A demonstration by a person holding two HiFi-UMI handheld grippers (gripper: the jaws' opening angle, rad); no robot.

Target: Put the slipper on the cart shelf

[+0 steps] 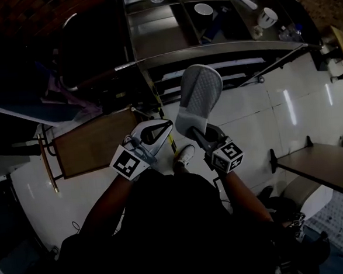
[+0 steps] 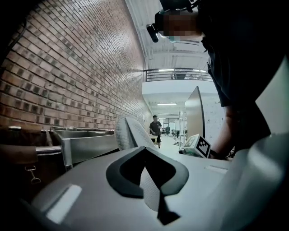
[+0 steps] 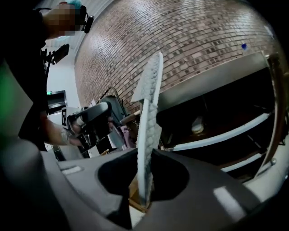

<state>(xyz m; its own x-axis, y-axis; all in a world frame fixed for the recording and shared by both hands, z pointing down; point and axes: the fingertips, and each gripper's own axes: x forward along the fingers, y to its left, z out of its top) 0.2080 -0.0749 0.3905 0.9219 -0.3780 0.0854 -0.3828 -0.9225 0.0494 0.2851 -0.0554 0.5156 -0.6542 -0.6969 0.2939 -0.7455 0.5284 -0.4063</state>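
A grey textured slipper [image 1: 199, 93] stands up out of my right gripper [image 1: 198, 133], which is shut on its heel end; the toe points toward the metal cart [image 1: 212, 51]. In the right gripper view the slipper [image 3: 148, 122] is edge-on between the jaws [image 3: 144, 191], in front of the cart's lower shelves with white rails [image 3: 216, 135]. A small white thing [image 3: 197, 125] lies on one shelf. My left gripper [image 1: 166, 127] hangs beside the right one with its white jaws together and nothing in them. From the left gripper view [image 2: 156, 198] the slipper [image 2: 130, 133] shows ahead.
The cart's top holds cups and bowls [image 1: 203, 9]. A brown board on a frame [image 1: 96, 144] stands to the left of the grippers. A table [image 1: 323, 167] is at the right. The person's shoe [image 1: 186, 156] is on the white floor below.
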